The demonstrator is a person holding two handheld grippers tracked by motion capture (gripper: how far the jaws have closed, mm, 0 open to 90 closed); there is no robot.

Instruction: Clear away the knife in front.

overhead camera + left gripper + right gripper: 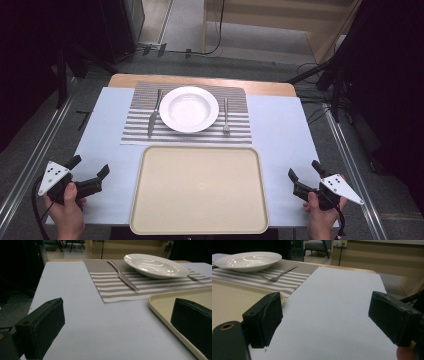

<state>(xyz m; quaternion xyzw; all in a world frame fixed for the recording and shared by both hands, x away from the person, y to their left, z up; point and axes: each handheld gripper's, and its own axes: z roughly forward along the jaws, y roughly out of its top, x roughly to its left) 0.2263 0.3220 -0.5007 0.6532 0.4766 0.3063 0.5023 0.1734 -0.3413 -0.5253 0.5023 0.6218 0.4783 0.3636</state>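
Note:
A white deep plate rests on a grey-striped placemat at the table's far middle. A knife lies left of the plate and a fork right of it. In front of the mat sits an empty beige tray. My left gripper is open near the front left, beside the tray, holding nothing. At the front right my right gripper is open over bare table, also holding nothing.
The pale blue table top has bare strips on both sides of the tray. A wooden edge runs along the far side. Metal rails flank the table, with cables on the floor beyond.

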